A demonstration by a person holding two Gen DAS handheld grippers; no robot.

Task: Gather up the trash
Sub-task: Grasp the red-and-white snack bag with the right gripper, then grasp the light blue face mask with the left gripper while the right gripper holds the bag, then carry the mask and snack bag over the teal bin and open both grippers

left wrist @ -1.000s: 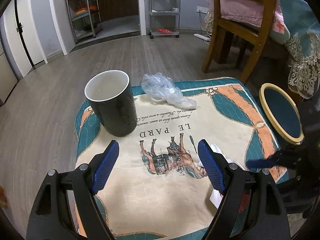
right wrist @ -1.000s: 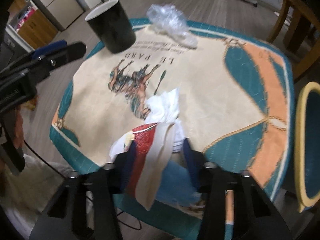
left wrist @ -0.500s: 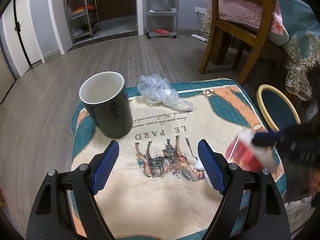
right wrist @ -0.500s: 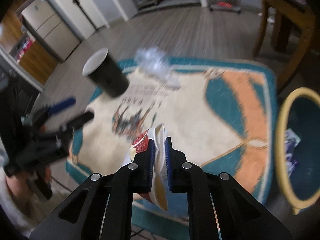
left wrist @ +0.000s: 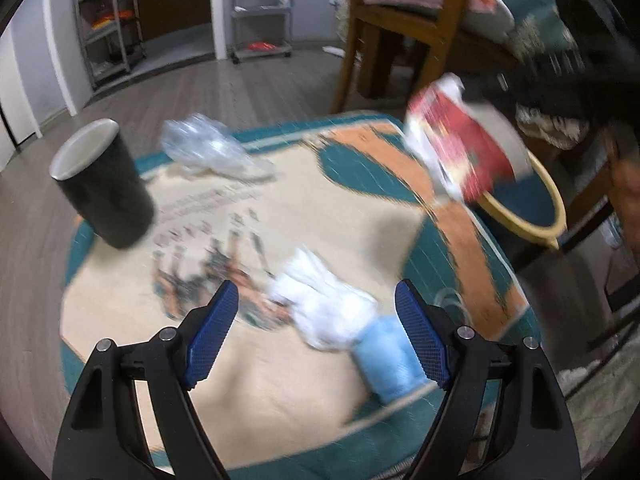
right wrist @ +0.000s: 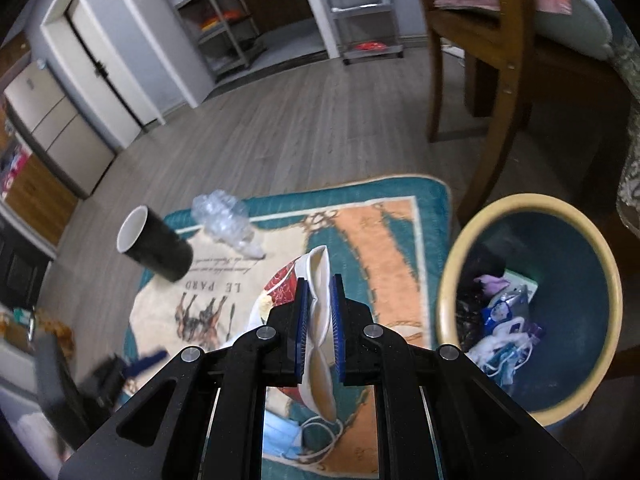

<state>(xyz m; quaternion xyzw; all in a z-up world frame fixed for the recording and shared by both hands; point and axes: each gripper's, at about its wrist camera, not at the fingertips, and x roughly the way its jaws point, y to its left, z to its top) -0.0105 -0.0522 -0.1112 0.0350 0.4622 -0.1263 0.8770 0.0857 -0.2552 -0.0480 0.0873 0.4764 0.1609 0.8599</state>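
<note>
Right-wrist view: a flattened red-and-white paper cup (right wrist: 318, 320) is pinched upright between the nearly closed jaws of the right gripper (right wrist: 319, 322), with the bin (right wrist: 452, 264) lying just to its right. The left gripper (left wrist: 316, 332) is held wide open, empty, over the white tissue (left wrist: 324, 308).

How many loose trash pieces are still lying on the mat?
3: clear plastic wrap by the black cup, white tissue near the left gripper, blue face mask beside the tissue. Others may be hidden.
</note>
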